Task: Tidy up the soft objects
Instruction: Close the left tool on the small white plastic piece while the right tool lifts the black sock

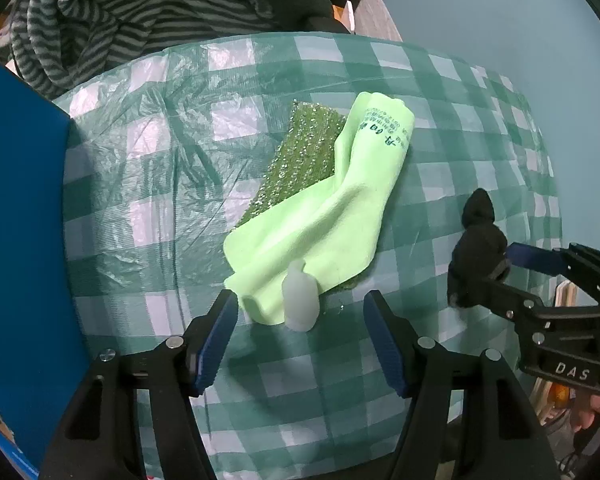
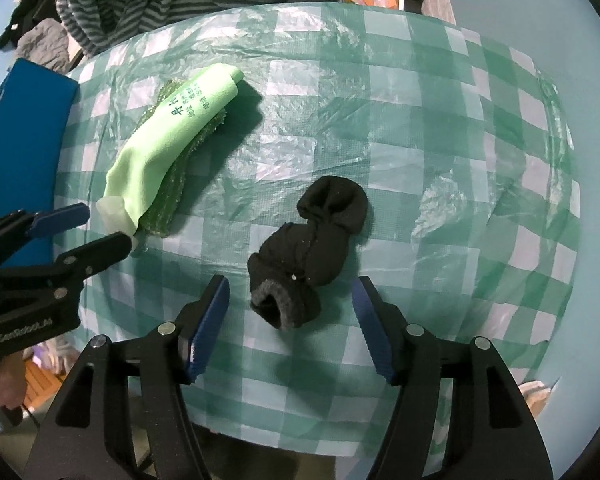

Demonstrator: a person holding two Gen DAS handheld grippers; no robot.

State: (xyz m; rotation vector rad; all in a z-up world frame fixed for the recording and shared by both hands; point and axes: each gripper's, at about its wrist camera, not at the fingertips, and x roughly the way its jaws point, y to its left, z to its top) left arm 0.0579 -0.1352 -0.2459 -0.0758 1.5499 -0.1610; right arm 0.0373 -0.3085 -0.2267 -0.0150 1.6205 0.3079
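Checkered tablecloth (image 2: 380, 120) under black sock (image 2: 312, 240)

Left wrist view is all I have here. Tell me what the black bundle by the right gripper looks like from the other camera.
Observer: The black sock lies rolled up on the checked tablecloth, its open cuff turned toward the right gripper.
Operator: Say whether the right gripper has hold of it.
Observer: No. Its jaws stand open, one on each side of the sock, and neither pad touches it.
Operator: Report what is around the sock.
Observer: Bare cloth on every side; the light green cloth and the sparkly green pad under it lie apart from it, nearer the left gripper.
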